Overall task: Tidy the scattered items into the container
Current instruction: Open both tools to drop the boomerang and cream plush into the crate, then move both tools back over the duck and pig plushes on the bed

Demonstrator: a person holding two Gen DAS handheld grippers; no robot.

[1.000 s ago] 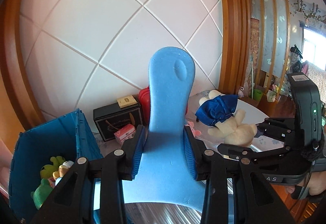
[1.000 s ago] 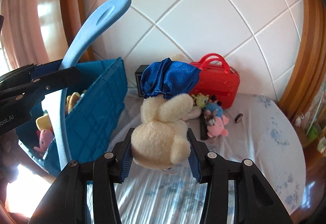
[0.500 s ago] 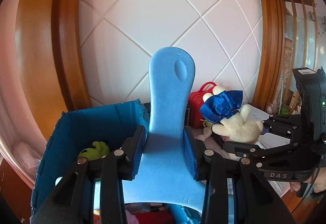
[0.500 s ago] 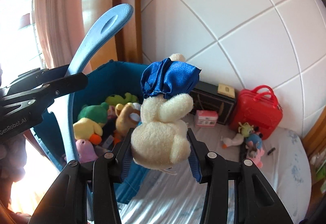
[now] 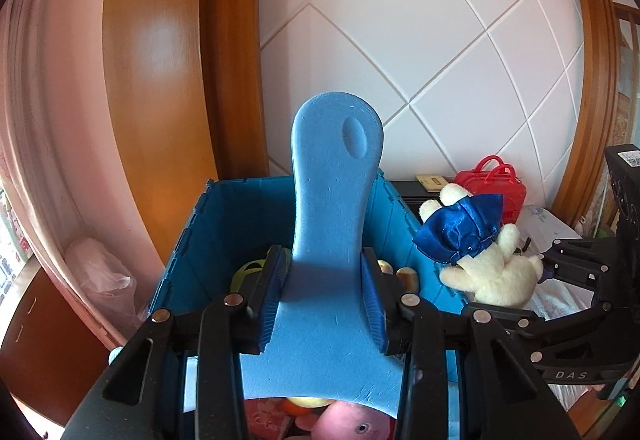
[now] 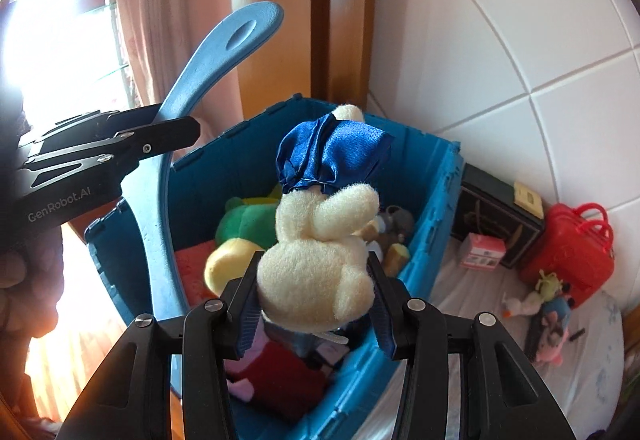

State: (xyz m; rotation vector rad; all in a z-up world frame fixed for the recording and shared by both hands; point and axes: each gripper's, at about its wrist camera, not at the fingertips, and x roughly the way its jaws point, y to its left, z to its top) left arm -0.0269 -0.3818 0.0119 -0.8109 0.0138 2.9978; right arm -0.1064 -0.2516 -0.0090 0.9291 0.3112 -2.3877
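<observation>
Over the blue crate (image 6: pixel 424 224), your tools clamp a plush bunny (image 6: pixel 320 280) and blue foam paddle (image 5: pixel 332 224); small toys (image 6: pixel 552 316) remain on the bed.

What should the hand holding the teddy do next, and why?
Probably open the right gripper and let go. It holds the cream plush bear in the blue dress right above the open blue crate, which already has soft toys inside, so the bear should drop in among them.
</observation>
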